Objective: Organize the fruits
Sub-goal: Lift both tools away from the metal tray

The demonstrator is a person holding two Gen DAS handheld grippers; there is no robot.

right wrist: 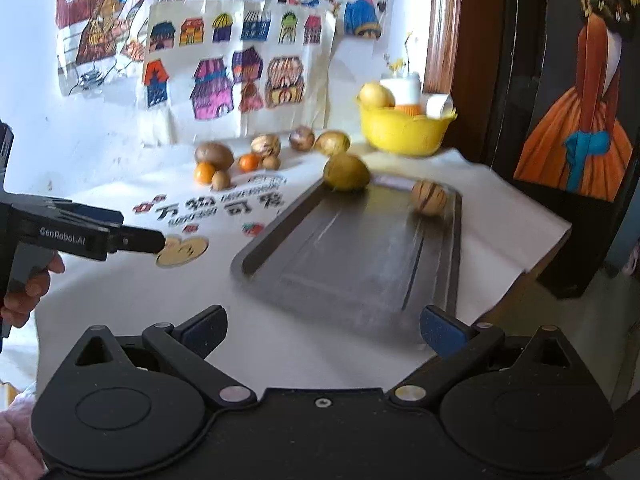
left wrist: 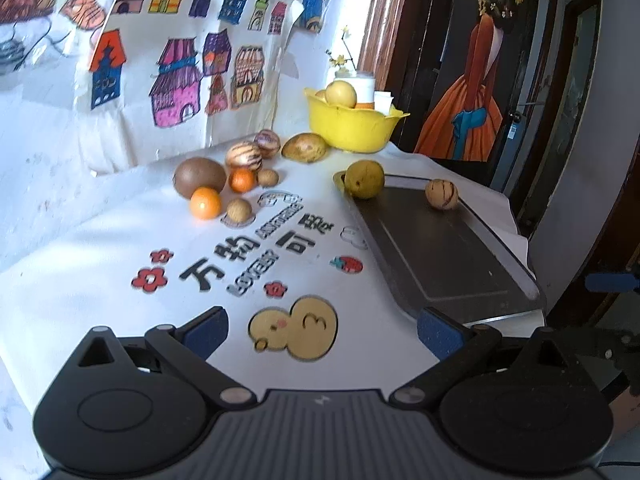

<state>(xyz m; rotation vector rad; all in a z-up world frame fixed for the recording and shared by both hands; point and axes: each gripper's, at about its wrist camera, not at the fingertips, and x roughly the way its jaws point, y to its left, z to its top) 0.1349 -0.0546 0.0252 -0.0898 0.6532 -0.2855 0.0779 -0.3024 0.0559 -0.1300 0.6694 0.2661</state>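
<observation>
I held the left gripper (left wrist: 320,332) and the right gripper (right wrist: 322,330) above the cloth, both with jaws spread wide and empty. The tray (right wrist: 352,264) carried a green pear (right wrist: 346,172) and a striped fruit (right wrist: 429,197) at its far end. I judged sorting partly done; the next move called for reaching the fruit cluster (left wrist: 224,184) beyond the tray.

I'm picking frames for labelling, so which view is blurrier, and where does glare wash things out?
Right wrist view: motion blur smears the green fruit, the striped fruit and the tray edges. Left wrist view: sharper, though the tablecloth print near the gripper is soft. Both views: bright light bleaches the white wall and cloth; fisheye bends the door frame.
</observation>
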